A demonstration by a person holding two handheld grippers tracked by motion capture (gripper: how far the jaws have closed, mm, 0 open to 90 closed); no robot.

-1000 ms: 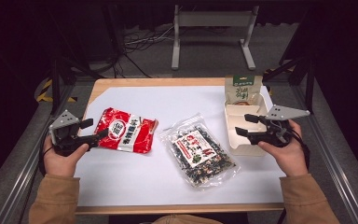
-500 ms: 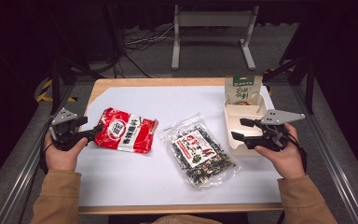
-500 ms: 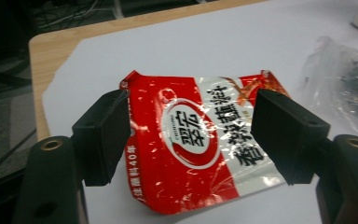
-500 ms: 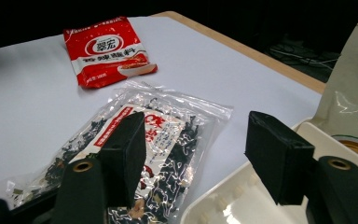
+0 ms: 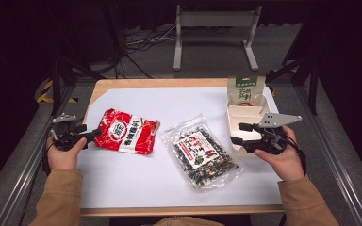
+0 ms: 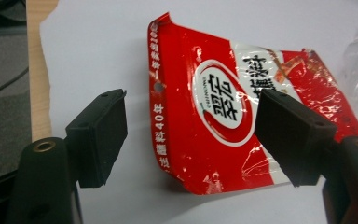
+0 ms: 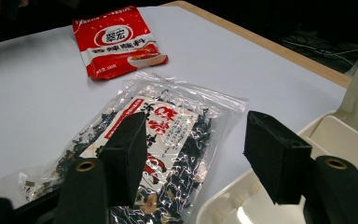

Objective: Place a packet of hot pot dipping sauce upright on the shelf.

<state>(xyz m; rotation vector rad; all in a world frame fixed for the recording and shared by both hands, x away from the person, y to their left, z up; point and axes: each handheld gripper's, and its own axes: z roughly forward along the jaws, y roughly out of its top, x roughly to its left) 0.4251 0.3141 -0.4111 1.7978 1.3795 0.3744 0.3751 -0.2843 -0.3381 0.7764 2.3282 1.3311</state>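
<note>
High view: left hand-held gripper sits at the table's left edge, jaws spread, tips right at the near-left corner of the red sauce packet; can't tell if they touch it. Jaws have just been opening a bit, nothing pinched between them. Packet lies flat on the white sheet, left of centre. Clear bag of dark dried bits lies mid-table, angled, just beside the packet but apart. Right hand-held gripper hangs over the white tray at the right edge, jaws spread, empty. Green-topped pouch stands upright at the tray's far end.

Left gripper view: two black jaws wide apart w/ the red packet's corner between them, lying on the sheet; right jaw hangs over the packet, left jaw over bare sheet. No pinch.

Right gripper view: jaws spread, empty. Left jaw over the clear bag, right jaw over the tray's rim. Red packet farther off, flat.
</note>
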